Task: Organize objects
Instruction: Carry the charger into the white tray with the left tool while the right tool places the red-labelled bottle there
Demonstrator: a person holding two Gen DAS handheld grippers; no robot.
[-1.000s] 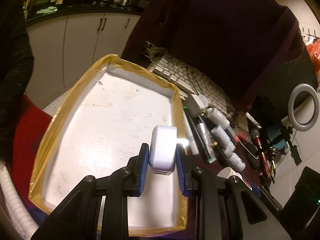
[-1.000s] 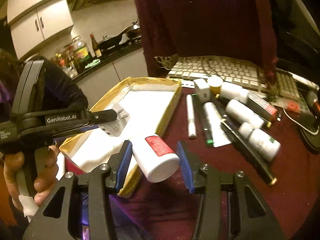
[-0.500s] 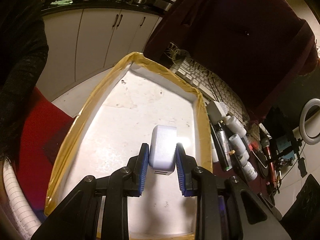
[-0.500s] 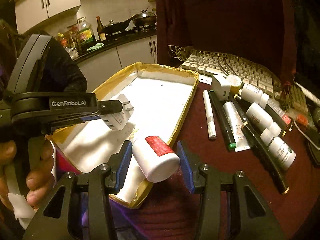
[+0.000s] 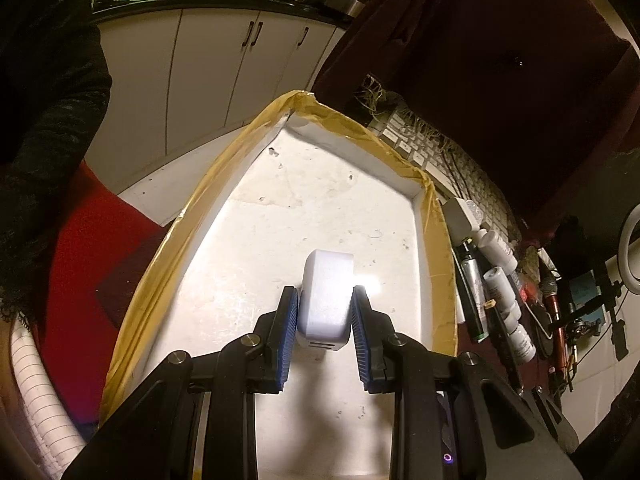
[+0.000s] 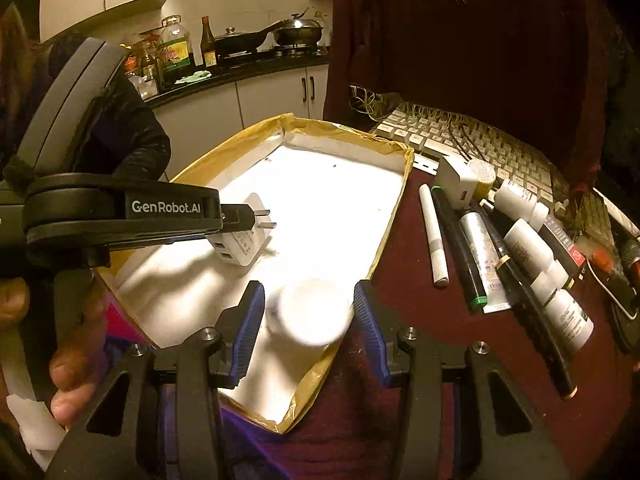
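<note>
A shallow white tray with a tan taped rim (image 5: 434,216) (image 6: 390,216) lies on the dark red table. My left gripper (image 5: 325,316) is shut on a white USB charger plug (image 5: 326,300) and holds it low over the tray floor; it also shows in the right wrist view (image 6: 242,240). My right gripper (image 6: 308,316) stands wide over the tray's near right corner. A white pill bottle (image 6: 310,312), blurred, sits between its jaws; contact with the blue pads is unclear.
Right of the tray lie a white marker (image 6: 434,236), dark pens (image 6: 460,248), a tube, several white bottles (image 6: 532,240) and a second white charger (image 6: 456,184). A keyboard (image 6: 448,136) lies behind them. Kitchen cabinets stand at the back.
Both grippers moved over the tray. The left lowered the charger toward the tray floor. The bottle in the right gripper tipped from showing its red label to showing its round end, now blurred.
</note>
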